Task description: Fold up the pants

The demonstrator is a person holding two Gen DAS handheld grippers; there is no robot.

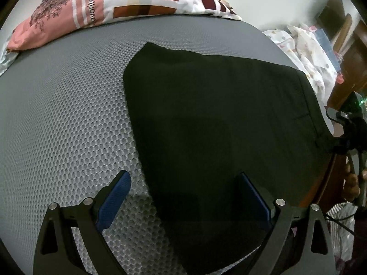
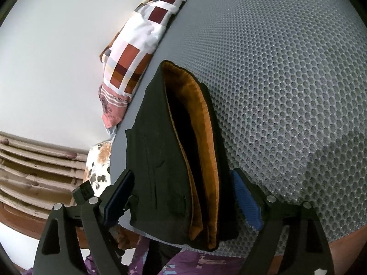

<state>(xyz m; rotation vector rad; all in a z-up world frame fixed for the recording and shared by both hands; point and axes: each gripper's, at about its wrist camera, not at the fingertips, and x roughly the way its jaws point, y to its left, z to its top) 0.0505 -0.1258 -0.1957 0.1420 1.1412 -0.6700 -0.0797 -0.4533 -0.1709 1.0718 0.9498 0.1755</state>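
- pants [image 1: 218, 119] lie as a dark slab on the grey mesh bed [image 1: 68, 114], already doubled over at least once by the look of the stacked layers; my guess is one fold is down and the grippers are letting go or lining up for the next.
- left wrist view: the left gripper [image 1: 183, 197] stands wide, blue pads apart, nothing pressed between them. the near end of the pants sits under and between its fingers, one pad over bare mesh, the other over cloth.
- same view: a pillow [image 1: 103, 4] lies along the far edge of the bed, well apart from the pants. the right gripper's body shows at the far right edge, by the waistband end.
- right wrist view: the right gripper [image 2: 183, 199] is also wide, its pads either side of the waistband end and clear of it; nothing is held.
- only this view shows the orange lining [image 2: 197, 123] inside the open waistband and the layering of the cloth; the left view shows just flat black.
- only the left view shows the full outline of the pants.
- next move, as i judge it: each gripper must close on an end or edge, catching all layers, and carry it over evenly.
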